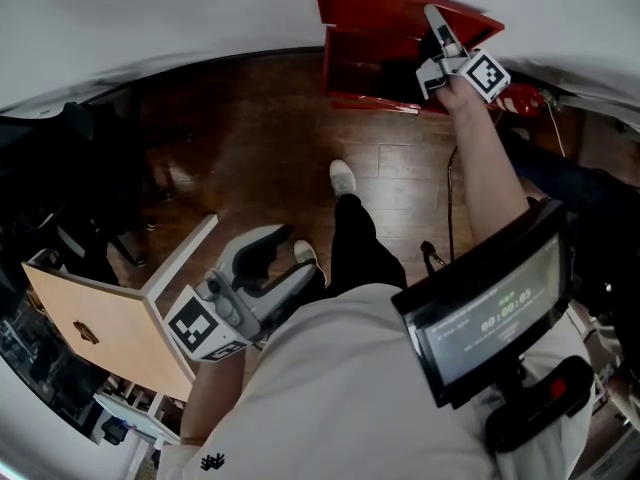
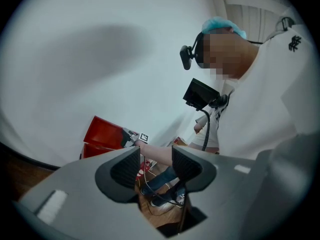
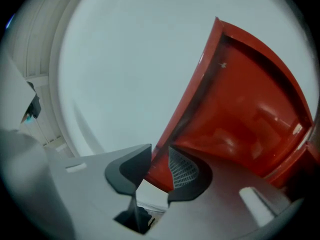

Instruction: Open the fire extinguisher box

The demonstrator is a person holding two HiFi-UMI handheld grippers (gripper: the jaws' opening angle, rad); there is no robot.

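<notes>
Claw right [image 3: 160, 158] pinches edge of red lid [image 3: 240, 99] | lid stands tilted up over box [image 1: 365, 73] on floor by wall | left claw [image 2: 156, 163] parted, holds nothing; far from box, so right one is nearer

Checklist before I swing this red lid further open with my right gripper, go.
1. Right gripper shut on the edge of the red lid: ok.
2. Lid lifted off the box, with the inside showing: ok.
3. Left gripper open, empty and well away from the box: ok.
4. Room between the lid and the wall for more swing: cannot tell.
5. Nothing inside the box catching on the lid: cannot tell, the interior is dark.
</notes>
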